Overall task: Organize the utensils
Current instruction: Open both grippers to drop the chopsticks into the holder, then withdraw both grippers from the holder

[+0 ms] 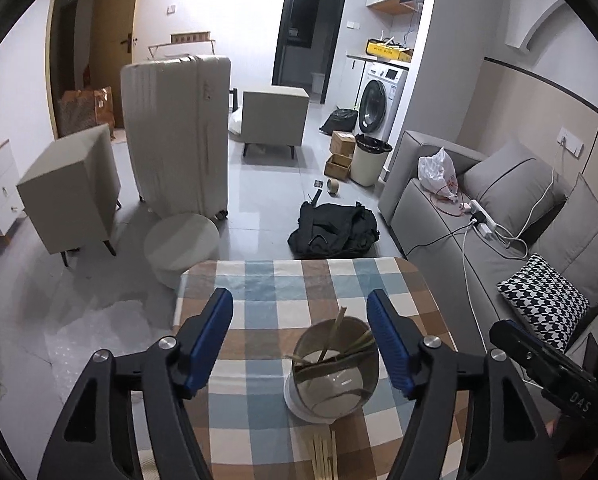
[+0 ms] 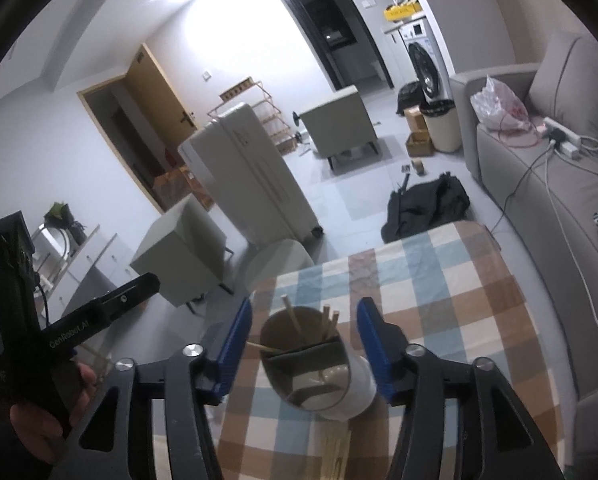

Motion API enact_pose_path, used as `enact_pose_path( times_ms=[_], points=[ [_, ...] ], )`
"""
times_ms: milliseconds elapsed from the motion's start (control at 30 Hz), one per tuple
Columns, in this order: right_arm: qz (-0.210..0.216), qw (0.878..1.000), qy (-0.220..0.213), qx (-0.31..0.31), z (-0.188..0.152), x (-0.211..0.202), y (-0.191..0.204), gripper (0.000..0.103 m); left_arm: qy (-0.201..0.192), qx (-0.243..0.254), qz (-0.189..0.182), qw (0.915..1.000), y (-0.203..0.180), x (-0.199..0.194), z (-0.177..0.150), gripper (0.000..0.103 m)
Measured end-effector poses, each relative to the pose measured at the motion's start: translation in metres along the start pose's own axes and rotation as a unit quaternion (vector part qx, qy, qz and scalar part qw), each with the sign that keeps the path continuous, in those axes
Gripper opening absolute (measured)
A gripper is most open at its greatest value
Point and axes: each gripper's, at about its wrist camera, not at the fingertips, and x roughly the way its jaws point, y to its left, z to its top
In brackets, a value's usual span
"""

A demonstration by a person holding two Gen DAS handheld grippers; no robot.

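A white holder cup (image 1: 331,384) stands on the checked tablecloth (image 1: 259,312), with several wooden chopsticks (image 1: 337,334) leaning inside it. More loose chopsticks (image 1: 325,456) lie on the cloth just in front of the cup. My left gripper (image 1: 299,300) is open, its blue pads on either side of the cup and above it, touching nothing. In the right wrist view the same cup (image 2: 359,392) holds the chopsticks (image 2: 329,324), and the loose chopsticks (image 2: 333,456) lie below it. My right gripper (image 2: 305,308) is open around the cup's top without contact.
A sofa (image 1: 499,256) with cables and a patterned cushion runs along the table's right side. A round stool (image 1: 181,242), a black bag (image 1: 333,230), a large suitcase (image 1: 177,132) and cabinets stand on the floor beyond. A hand (image 2: 47,404) holds the other gripper's body at left.
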Motion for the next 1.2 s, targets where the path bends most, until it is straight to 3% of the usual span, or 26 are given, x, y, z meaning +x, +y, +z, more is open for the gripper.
enact_pose_path(
  times_ms=[167,700,1000,1200],
  points=[
    [0.003,1.000,-0.019,-0.011,-0.012,-0.022,0.010,0.066,-0.013,0.011,0.009,0.9998,-0.004,-0.012,-0.009,0.073],
    [-0.014,0.997,-0.052,-0.051,-0.065,-0.051,0.017,0.085,-0.026,0.022,0.030,0.9990,-0.003,-0.023,-0.052,0.082],
    [-0.032,0.995,-0.035,-0.085,-0.100,-0.038,0.018,0.093,-0.013,0.017,0.041,0.9989,0.004,-0.011,-0.084,0.083],
    [-0.040,0.995,-0.001,-0.096,-0.123,-0.020,0.005,0.097,0.023,0.002,0.050,0.9985,0.012,0.012,-0.108,0.085]
  ],
)
